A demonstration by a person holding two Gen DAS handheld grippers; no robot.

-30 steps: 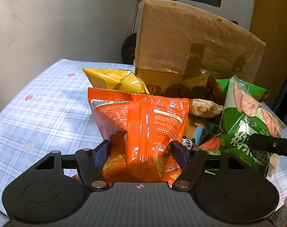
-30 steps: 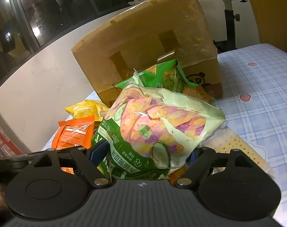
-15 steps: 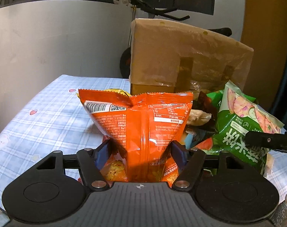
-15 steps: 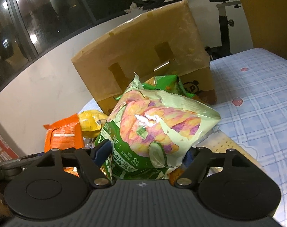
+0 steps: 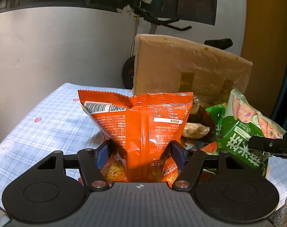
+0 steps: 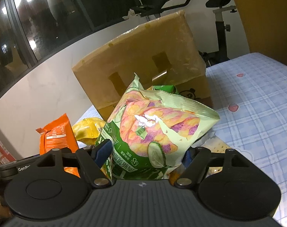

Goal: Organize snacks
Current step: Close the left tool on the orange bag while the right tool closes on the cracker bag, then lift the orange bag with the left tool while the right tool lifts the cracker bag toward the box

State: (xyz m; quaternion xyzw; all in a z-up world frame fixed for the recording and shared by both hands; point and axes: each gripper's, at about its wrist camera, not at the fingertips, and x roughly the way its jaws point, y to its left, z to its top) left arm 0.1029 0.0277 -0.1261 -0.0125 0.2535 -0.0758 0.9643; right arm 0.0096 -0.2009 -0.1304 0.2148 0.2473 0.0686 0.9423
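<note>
The left claw point(image 5: 139, 154) pinches an orange snack bag point(image 5: 137, 119), its barcode and QR code facing the camera, above the checked surface point(image 5: 39, 128). The right claw point(image 6: 146, 154) grips a green cucumber-pictured bag point(image 6: 158, 124) with Chinese lettering, before a cardboard box point(image 6: 143, 56) bearing a panda print.

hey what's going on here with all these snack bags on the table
A person holding a gripper in each hand is sorting snacks. The left gripper is clamped on an orange snack bag, held upright. The right gripper is clamped on a green snack bag. More packets, including a yellow bag, lie piled in front of a cardboard box on the checked tablecloth. Neither bag has gone into the box yet.
</note>
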